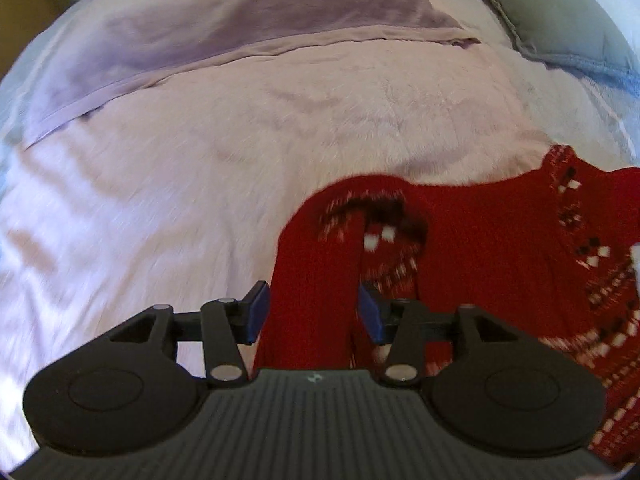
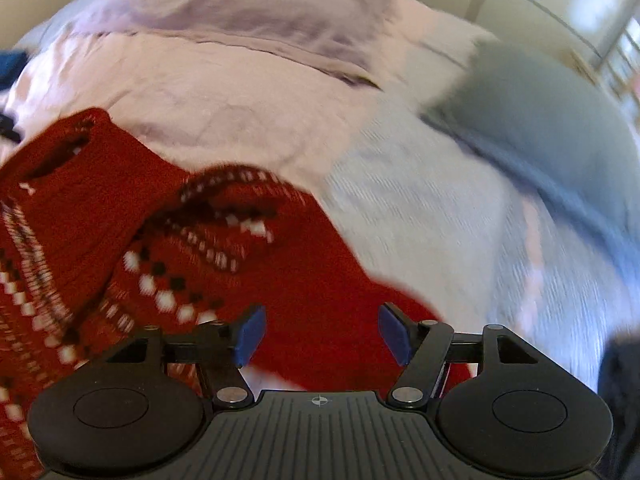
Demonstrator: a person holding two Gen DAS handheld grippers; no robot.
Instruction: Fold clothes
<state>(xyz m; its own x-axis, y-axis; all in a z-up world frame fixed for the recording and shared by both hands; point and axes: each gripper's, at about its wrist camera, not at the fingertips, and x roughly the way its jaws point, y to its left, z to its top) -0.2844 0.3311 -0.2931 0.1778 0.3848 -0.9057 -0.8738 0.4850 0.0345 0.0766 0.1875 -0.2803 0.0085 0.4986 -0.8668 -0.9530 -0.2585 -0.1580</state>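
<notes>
Red knit sweater [image 1: 480, 248] on pale fuzzy blanket [image 1: 200, 184], left tongs [image 1: 314, 312] and right tongs [image 2: 322, 334] both open astride knit folds

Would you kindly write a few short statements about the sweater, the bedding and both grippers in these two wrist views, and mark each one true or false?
1. The sweater is red knit with a white and dark pattern. True.
2. The left gripper is clamped shut on nothing. False: its jaws stand apart, with a red sleeve between them.
3. The right gripper has its jaws open above red fabric. True.
4. The sweater lies on a bare wooden table. False: it lies on a pale pink bedspread.
5. A grey pillow lies farther up the bed, beyond the sweater. True.
6. The sweater is already folded into a neat square. False: it lies spread out and rumpled.
</notes>
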